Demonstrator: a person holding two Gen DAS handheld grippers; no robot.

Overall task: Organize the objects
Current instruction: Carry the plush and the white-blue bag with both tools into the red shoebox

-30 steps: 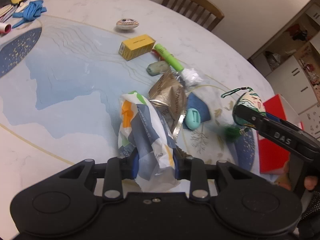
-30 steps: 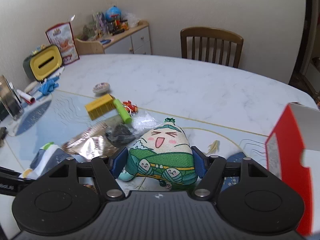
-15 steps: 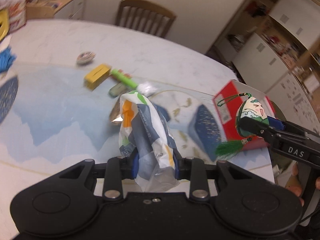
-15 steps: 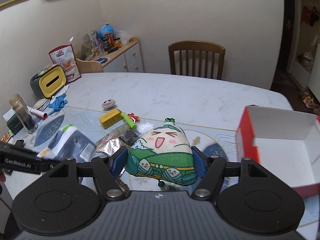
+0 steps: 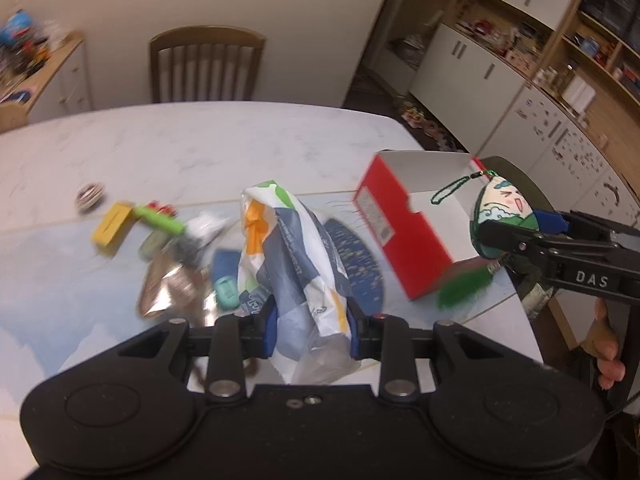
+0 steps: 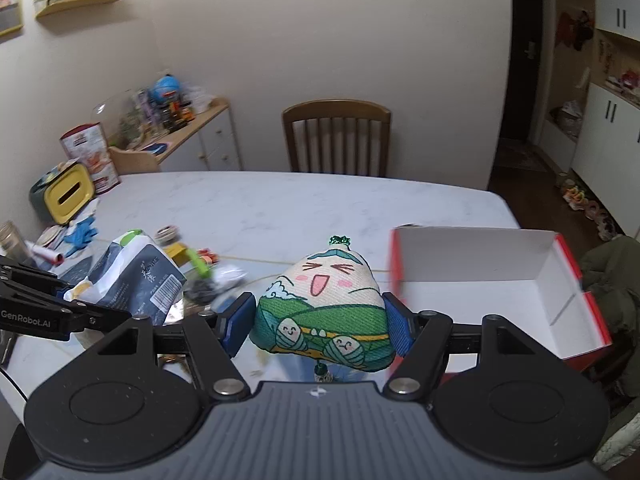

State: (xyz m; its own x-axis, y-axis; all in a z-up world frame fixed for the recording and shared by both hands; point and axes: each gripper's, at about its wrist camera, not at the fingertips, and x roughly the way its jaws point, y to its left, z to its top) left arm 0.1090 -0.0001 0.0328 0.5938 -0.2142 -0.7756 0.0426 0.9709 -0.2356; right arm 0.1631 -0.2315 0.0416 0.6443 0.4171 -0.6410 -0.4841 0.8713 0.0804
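My left gripper is shut on a crumpled white, blue and orange plastic bag, held above the table; the same bag shows at the left of the right wrist view. My right gripper is shut on a green and cream dumpling-shaped plush with a smiling face. From the left wrist view that plush hangs beside the open red box, its green tassel blurred below. The red box has a white, bare inside and stands at the table's right edge.
Loose items lie on the blue mat: a yellow box, a green tube, a foil pouch, a teal item. A wooden chair stands behind the table. A yellow bin sits far left.
Both grippers have risen and swung right with their loads. The red box has come fully into view, and the plush now hangs close to its open side.
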